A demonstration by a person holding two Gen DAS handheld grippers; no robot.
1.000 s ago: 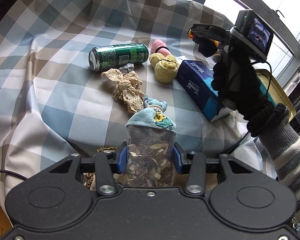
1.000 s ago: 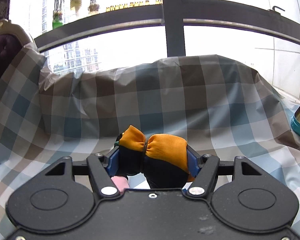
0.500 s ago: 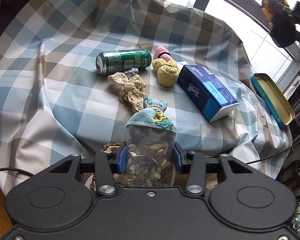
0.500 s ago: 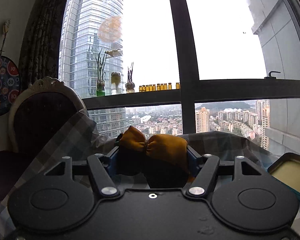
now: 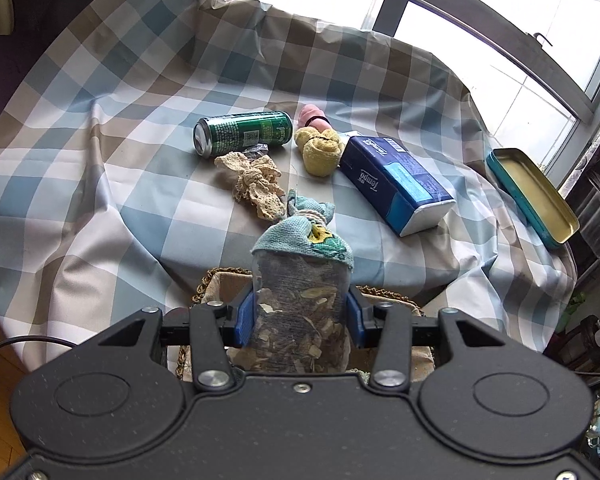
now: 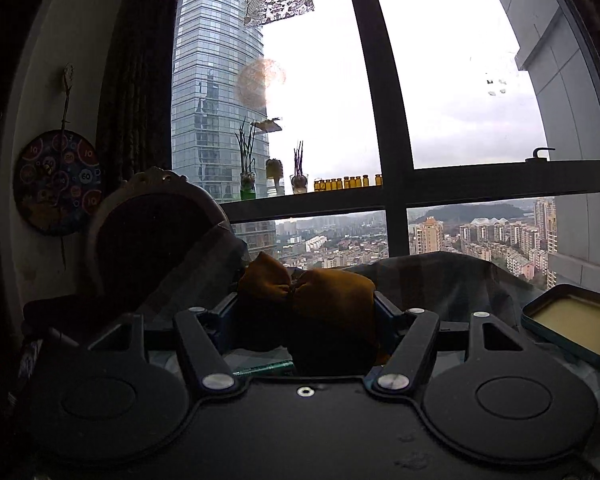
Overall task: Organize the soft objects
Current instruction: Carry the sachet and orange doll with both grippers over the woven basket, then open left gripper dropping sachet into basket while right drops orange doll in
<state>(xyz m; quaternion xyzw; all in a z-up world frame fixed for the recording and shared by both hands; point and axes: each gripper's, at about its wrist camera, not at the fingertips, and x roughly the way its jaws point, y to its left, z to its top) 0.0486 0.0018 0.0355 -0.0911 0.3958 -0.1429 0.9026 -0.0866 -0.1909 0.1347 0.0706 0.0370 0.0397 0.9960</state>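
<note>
Blue pads of the left gripper pinch a mesh sachet of dried herbs by both flanks; its teal cloth top, tied off with cord, juts past the fingertips. Sachet hangs over a woven basket at the near table edge, the basket rim showing at 6 o'clock on the table. Checked tablecloth, blue, tan and white, covers the round table. At roughly 11 o'clock from the sachet: a cream lace scrunchie, lying flat. Beyond that, a green can on its side, open end to the left, a scrap of foil wrapper touching it. At 12 o'clock: a yellow knitted roll, with a pink soft piece just behind, touching. At 1 o'clock: a blue tissue pack, one end touching the yellow roll. At 3 o'clock on the table rim: an open teal tin, pale yellow inside. Right gripper clenches an orange-and-black cloth bundle, cinched at the middle, pads pressing on each end. It is held up and level, facing a tall window; scene is dim against the light. The same tin sits at 3 o'clock of the bundle. A chair back stands at 9 o'clock, a dartboard on the wall beyond.
</note>
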